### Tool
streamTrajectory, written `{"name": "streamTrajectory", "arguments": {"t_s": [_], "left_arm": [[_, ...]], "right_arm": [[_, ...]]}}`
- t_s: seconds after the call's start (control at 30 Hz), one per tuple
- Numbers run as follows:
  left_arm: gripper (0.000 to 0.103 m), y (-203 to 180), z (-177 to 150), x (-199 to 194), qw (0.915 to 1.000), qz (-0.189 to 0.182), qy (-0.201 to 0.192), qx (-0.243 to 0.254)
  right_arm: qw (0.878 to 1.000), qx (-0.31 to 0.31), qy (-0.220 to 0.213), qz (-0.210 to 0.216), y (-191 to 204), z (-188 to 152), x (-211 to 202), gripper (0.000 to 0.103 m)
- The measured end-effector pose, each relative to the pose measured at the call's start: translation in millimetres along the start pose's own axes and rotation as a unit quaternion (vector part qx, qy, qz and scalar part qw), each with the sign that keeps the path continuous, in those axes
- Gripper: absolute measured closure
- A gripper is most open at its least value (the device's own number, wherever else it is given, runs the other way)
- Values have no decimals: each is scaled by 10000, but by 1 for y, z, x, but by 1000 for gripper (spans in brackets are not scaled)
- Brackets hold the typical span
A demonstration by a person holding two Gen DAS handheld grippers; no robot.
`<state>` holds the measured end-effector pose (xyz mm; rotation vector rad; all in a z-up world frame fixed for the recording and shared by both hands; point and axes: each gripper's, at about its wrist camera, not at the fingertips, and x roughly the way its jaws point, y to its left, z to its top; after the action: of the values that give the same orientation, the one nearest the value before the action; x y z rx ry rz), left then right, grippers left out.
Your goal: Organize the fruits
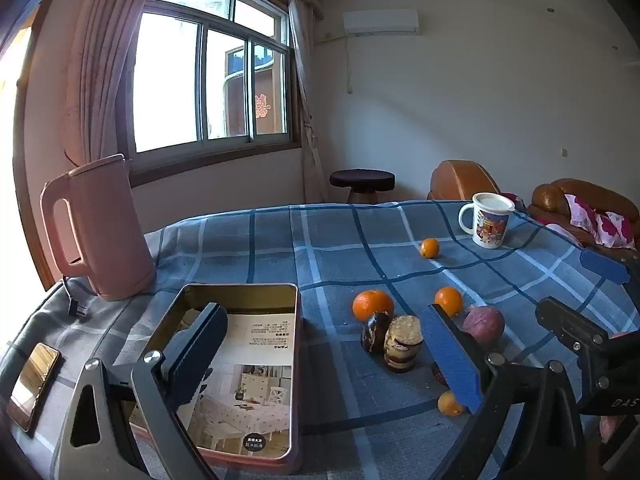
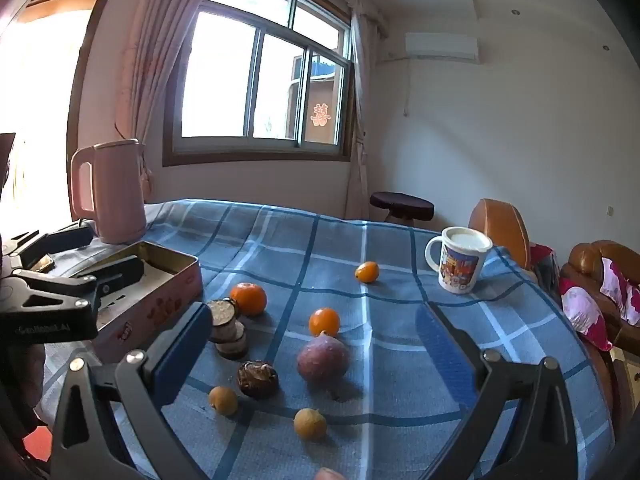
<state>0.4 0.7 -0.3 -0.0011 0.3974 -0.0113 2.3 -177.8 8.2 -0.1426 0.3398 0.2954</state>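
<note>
Several fruits lie loose on the blue checked cloth: a big orange (image 1: pixel 373 304) (image 2: pixel 248 298), a second orange (image 1: pixel 448 300) (image 2: pixel 324 320), a small far orange (image 1: pixel 429 248) (image 2: pixel 367 272), a purple fruit (image 1: pixel 483 324) (image 2: pixel 323 358) and two small yellow fruits (image 2: pixel 223 400) (image 2: pixel 310 422). An open tin box (image 1: pixel 240 286) (image 2: pixel 160 304), lined with a printed sheet, stands at the left. My left gripper (image 1: pixel 324 360) hangs open, one finger over the tin and the other near the fruits. My right gripper (image 2: pixel 314 344) is open above the purple fruit, touching nothing.
Round layered cakes (image 1: pixel 402 342) (image 2: pixel 222 314) and a dark brown one (image 2: pixel 258 378) sit among the fruits. A pink kettle (image 1: pixel 96 232) stands behind the tin and a phone (image 1: pixel 34 384) lies left of it. A lidded mug (image 2: pixel 460 260) stands at the far right edge, sofas beyond.
</note>
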Motion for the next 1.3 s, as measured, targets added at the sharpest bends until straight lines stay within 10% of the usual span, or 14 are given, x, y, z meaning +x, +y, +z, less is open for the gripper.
{"name": "streamTrajectory", "arguments": {"t_s": [1.3], "left_arm": [[5,-4,-3,-2,9999,29,-6,118]], "right_arm": [[9999,142,84,16,-1,-9,-3,0]]}}
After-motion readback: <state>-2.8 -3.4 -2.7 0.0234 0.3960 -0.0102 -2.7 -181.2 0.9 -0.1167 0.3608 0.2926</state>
